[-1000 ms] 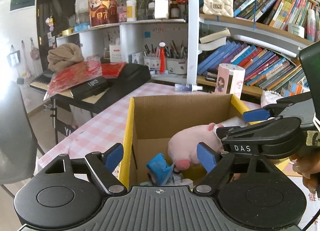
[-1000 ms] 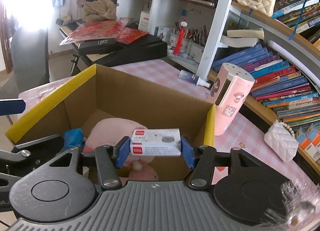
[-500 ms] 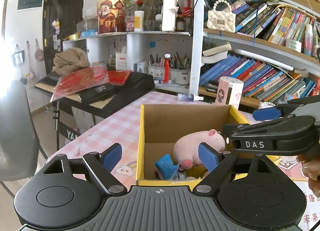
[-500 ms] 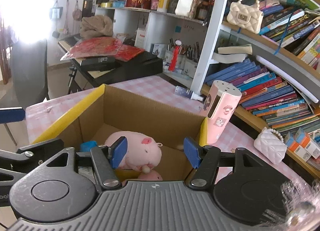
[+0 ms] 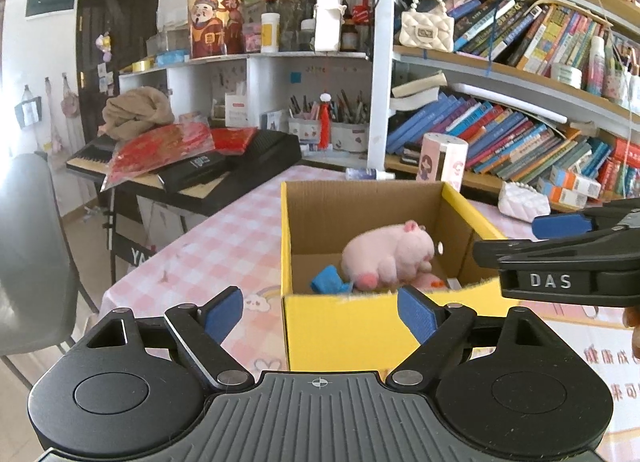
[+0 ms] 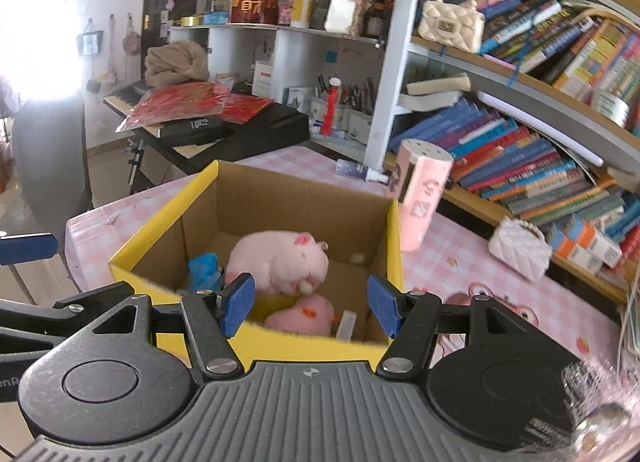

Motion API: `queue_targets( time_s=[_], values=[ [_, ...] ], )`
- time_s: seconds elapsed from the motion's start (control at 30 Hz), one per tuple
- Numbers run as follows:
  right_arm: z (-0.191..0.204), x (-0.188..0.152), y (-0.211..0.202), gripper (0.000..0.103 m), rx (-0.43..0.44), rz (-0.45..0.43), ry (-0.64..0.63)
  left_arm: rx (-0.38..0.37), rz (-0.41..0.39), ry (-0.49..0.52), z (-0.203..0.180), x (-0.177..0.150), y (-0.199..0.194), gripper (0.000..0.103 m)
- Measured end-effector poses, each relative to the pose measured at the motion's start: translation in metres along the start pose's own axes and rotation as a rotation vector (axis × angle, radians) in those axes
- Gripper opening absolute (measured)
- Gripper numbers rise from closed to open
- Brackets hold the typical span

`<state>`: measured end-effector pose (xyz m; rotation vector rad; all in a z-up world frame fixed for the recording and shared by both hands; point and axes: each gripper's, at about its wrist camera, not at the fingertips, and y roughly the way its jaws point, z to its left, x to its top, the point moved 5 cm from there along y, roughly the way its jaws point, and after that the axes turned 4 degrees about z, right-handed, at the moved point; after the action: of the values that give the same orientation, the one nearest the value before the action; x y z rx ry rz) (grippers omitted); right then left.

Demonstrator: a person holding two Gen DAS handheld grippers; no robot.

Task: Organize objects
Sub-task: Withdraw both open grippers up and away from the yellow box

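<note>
A yellow-edged cardboard box (image 5: 352, 326) (image 6: 140, 234) stands on the pink checked table. Inside lie a pink plush pig (image 5: 386, 252) (image 6: 276, 262), a second smaller pink toy (image 6: 304, 314), a blue crumpled item (image 5: 326, 280) (image 6: 202, 270) and a small white box (image 6: 346, 324) on edge. My left gripper (image 5: 320, 314) is open and empty, in front of the box's near wall. My right gripper (image 6: 310, 304) is open and empty, above the box's near edge; it also shows in the left wrist view (image 5: 560, 230) at the right.
A pink cylindrical holder (image 5: 442, 160) (image 6: 420, 198), a small spray bottle (image 6: 358, 172) and a white quilted purse (image 6: 520, 250) stand on the table beyond the box. Bookshelves (image 6: 540, 150) run along the right. A keyboard with red packets (image 5: 180, 166) and a grey chair (image 5: 28, 254) stand left.
The right gripper opened and let go of the small white box, which now lies in the cardboard box. Both grippers have drawn back and up from the box.
</note>
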<state>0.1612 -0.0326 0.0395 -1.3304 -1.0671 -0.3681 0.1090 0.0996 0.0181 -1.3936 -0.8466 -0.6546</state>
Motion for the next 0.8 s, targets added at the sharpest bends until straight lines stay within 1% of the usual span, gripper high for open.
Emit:
queue_targets(
  time_s=[0.43,0.8],
  values=[
    [-0.008,-0.046,-0.035,0.063,-0.076,0.047,0.129,-0.037,0.036,0.014,-0.004,-0.024,-0.021,0.087],
    [-0.010,-0.074,-0.049,0.064,-0.099,0.075,0.186,-0.041,0.076,0.005,-0.006,-0.044,-0.030,0.087]
  ],
)
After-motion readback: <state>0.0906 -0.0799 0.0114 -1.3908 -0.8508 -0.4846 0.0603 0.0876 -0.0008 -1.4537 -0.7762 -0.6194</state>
